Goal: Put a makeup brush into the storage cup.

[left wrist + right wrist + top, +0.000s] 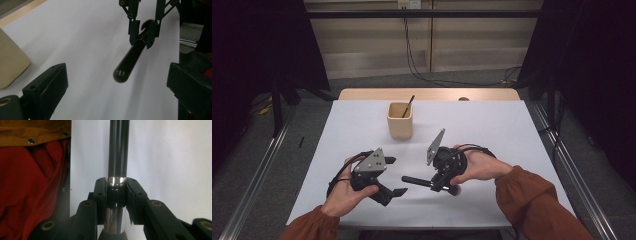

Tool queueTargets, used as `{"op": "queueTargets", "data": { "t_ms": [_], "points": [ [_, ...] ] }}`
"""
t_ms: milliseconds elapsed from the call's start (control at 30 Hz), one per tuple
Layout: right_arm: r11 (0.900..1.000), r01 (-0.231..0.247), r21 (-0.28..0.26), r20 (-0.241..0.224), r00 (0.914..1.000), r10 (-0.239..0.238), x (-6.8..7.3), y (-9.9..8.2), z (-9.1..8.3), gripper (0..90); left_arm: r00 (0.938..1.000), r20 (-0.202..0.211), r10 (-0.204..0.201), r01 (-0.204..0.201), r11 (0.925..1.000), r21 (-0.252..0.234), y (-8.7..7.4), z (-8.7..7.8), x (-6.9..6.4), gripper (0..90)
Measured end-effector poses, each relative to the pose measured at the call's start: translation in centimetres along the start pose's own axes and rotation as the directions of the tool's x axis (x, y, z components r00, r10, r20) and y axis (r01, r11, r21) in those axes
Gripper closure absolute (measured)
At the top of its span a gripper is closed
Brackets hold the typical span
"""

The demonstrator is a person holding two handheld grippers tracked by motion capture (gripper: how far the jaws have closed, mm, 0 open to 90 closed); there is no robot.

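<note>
A brush with a black handle [418,181] and a silver collar lies level just above the white table [492,130]. My right gripper [439,184] is shut on the brush [119,150] at the silver collar, one pad on each side. In the left gripper view the rounded handle end [123,71] points toward me, and the right gripper [142,31] clamps the far part. My left gripper [394,176] is open, its jaws [117,75] wide apart on either side of the handle end without touching it.
A pale wooden cup [400,120] with a thin black stick [408,106] in it stands behind the grippers, mid-table; its side [10,62] shows at the left of the left gripper view. A red-brown sleeve [30,195] is beside the right gripper.
</note>
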State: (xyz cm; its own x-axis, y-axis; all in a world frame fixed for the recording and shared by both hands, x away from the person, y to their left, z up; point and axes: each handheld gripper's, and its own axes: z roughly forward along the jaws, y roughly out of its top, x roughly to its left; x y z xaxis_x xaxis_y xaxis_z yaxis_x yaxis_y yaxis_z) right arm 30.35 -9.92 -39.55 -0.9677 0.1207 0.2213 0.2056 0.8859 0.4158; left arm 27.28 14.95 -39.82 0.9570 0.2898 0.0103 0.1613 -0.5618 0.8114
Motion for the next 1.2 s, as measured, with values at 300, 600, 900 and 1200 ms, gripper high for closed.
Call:
{"op": "queueTargets", "data": {
  "t_ms": [300,600,900,1200],
  "points": [
    [0.9962,0.027,0.082,-0.004,0.9996,-0.026,-0.2,0.7,0.7,72.5,0.9996,0.026,0.007,-0.009,0.9988,0.049,0.4,0.5,0.4,4.2],
    [0.9858,0.056,0.158,-0.009,0.9984,-0.056,0.2,1.3,1.2,72.5,0.9971,0.075,0.017,-0.027,0.9915,0.127,0.5,1.4,0.6,3.9],
    [0.9762,0.081,0.201,-0.007,0.9967,-0.081,0.3,1.6,1.4,72.5,0.9843,0.176,-0.006,-0.033,0.9755,0.217,1.0,2.2,0.7,4.6],
    [0.9731,0.087,0.214,-0.016,0.9962,-0.085,0.0,1.5,1.5,72.5,0.9721,0.228,-0.055,-0.018,0.9513,0.308,1.0,3.2,1.1,4.7]
  ]
}}
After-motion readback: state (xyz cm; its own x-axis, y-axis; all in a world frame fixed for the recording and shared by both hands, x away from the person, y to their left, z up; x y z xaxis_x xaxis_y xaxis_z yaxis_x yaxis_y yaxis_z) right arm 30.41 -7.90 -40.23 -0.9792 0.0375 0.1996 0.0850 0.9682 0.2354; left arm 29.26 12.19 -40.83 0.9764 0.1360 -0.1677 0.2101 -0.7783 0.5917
